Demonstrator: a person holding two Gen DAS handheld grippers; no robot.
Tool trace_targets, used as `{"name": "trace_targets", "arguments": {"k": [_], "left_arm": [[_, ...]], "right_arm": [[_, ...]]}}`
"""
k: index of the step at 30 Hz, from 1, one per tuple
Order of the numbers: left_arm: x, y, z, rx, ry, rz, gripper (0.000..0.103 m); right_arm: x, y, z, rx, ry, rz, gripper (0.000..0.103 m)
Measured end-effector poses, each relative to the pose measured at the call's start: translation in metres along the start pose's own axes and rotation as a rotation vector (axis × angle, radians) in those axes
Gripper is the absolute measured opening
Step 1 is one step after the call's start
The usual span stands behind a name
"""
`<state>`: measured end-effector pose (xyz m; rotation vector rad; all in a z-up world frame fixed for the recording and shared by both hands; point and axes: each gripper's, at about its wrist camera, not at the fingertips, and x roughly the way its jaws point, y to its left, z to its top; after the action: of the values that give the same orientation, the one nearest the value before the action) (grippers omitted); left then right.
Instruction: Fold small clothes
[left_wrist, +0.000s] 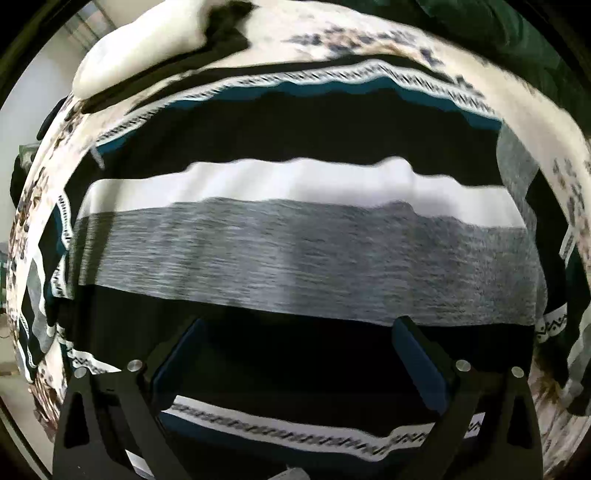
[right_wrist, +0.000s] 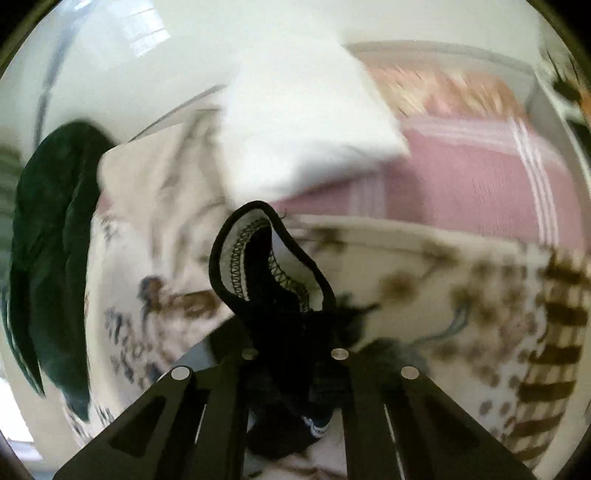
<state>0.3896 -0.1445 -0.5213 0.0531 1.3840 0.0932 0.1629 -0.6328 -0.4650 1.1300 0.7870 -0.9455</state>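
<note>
In the left wrist view a small striped garment (left_wrist: 295, 243) with black, white and grey bands and patterned teal trim lies spread flat on a bed. My left gripper (left_wrist: 299, 332) is open just above its near black band, fingers apart and empty. In the right wrist view my right gripper (right_wrist: 291, 332) is shut on a bunched black garment (right_wrist: 258, 258) with a white inner band and zigzag stitching. The garment's hem loops up above the fingers, lifted off the bed.
The bed has a cream cover with brown and blue print (right_wrist: 461, 295). A white pillow (right_wrist: 306, 140) and a pink striped blanket (right_wrist: 461, 177) lie further back. A dark green cloth (right_wrist: 48, 240) lies at the left. The white pillow (left_wrist: 147, 44) also shows in the left wrist view.
</note>
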Motion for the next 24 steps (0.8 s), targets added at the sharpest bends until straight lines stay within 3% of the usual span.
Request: {"name": "trace_targets", "arguments": {"k": [4,8,11,16,21,24], "left_arm": [[-0.022,0.051,-0.002,-0.034,-0.041,0.001,0.103],[-0.041,0.112,-0.006,-0.071,-0.091,0.032,0.103],[-0.044,0.146,-0.004,-0.115,-0.107,0.059,0.103],[-0.040,0.215,-0.013,-0.204,-0.106,0.110,0.103],[-0.022,0.283,-0.024,-0.301,-0.084,0.164,0.103],[-0.010,0.313,-0.033,-0.350,-0.062,0.174,0.103]], "right_arm": [[-0.051,0.088,-0.027,-0.216,-0.014,0.079,0.008],[-0.099,0.185,-0.088,-0.430,0.013,0.212,0.008],[-0.120,0.257,-0.164,-0.600,0.068,0.299,0.008],[-0.106,0.345,-0.345,-0.907,0.226,0.386,0.008],[-0.058,0.360,-0.512,-1.156,0.336,0.336,0.008],[-0.026,0.356,-0.574,-1.247,0.362,0.273,0.007]]}}
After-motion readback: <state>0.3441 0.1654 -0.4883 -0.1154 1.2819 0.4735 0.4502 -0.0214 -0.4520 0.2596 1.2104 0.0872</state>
